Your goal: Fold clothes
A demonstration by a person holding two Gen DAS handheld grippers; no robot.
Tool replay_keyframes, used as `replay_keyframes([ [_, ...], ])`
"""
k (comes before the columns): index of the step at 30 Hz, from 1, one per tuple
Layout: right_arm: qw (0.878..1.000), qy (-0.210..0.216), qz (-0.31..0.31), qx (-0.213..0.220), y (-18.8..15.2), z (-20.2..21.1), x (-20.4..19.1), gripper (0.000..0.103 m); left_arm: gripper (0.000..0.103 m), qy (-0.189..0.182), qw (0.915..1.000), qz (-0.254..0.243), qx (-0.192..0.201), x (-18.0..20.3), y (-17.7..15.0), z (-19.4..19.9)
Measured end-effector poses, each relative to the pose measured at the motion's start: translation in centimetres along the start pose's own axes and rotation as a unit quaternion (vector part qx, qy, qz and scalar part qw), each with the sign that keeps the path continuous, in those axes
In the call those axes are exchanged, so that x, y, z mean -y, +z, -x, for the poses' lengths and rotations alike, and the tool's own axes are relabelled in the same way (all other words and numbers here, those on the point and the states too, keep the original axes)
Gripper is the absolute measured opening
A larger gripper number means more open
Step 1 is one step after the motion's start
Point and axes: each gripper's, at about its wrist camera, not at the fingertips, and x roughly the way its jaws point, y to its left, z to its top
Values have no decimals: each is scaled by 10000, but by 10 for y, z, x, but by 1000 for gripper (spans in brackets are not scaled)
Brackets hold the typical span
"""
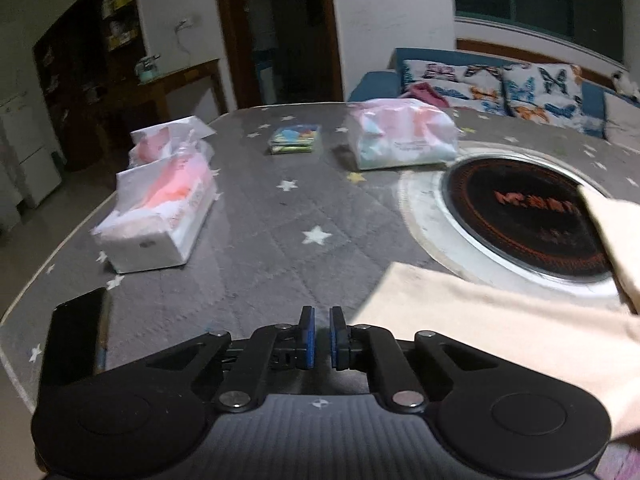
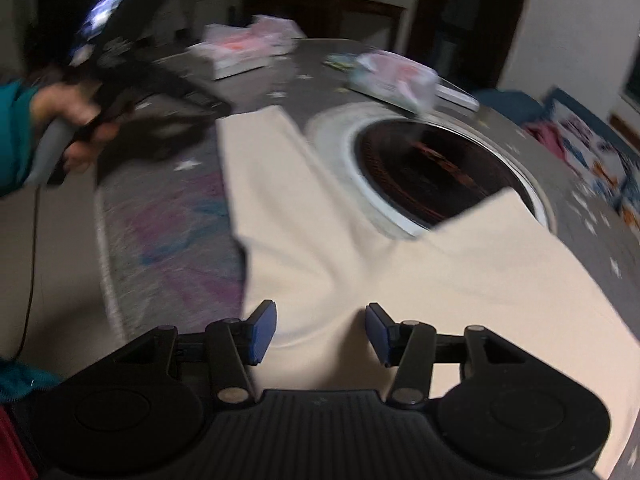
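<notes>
A cream pair of shorts (image 2: 360,264) lies flat on the grey star-print table, its two legs pointing away toward the round cooktop. In the left wrist view the shorts (image 1: 500,328) lie to the right of my left gripper (image 1: 322,338), whose blue pads stand almost together with a narrow gap and nothing between them. My right gripper (image 2: 320,330) is open and hovers over the waist end of the shorts, empty. The left gripper also shows in the right wrist view (image 2: 120,80), held in a hand above the table at the left.
A round black cooktop (image 1: 524,216) is set into the table (image 1: 260,220). Two tissue packs (image 1: 160,208) stand at the left, a larger pack (image 1: 400,140) and a small colourful packet (image 1: 296,138) at the back. A black phone (image 1: 76,336) lies near the front left edge. A sofa with butterfly cushions (image 1: 500,84) stands behind.
</notes>
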Motion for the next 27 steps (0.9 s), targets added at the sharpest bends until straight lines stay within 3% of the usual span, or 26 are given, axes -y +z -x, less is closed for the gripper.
replay_keyframes([
  [2,9999,64,62,62,0,7,-3,50,8,-191,9997,128,10,-1,5,7],
  [7,9995,-50,-284,139,-6,25,13,51,9,-1354,9907,-2,129,34,12,36],
  [12,9950,-543,-841,32,-26,42,46,51,9,-2574,9656,-366,54,98,12,49],
  [14,9913,-738,-1091,-12,-36,50,60,51,9,-2891,9558,-543,14,124,11,49],
  [17,9846,-993,-1440,-57,-55,59,76,51,11,-3237,9430,-764,-94,157,9,42],
  [19,9790,-1161,-1671,-86,-68,66,87,51,11,-3284,9404,-863,-202,171,8,35],
  [22,9698,-1299,-2062,-140,-91,76,100,51,10,-3094,9461,-876,-380,177,3,20],
  [27,9626,-1372,-2319,-294,-124,86,103,51,11,-3165,9438,-883,-366,173,-2,23],
])
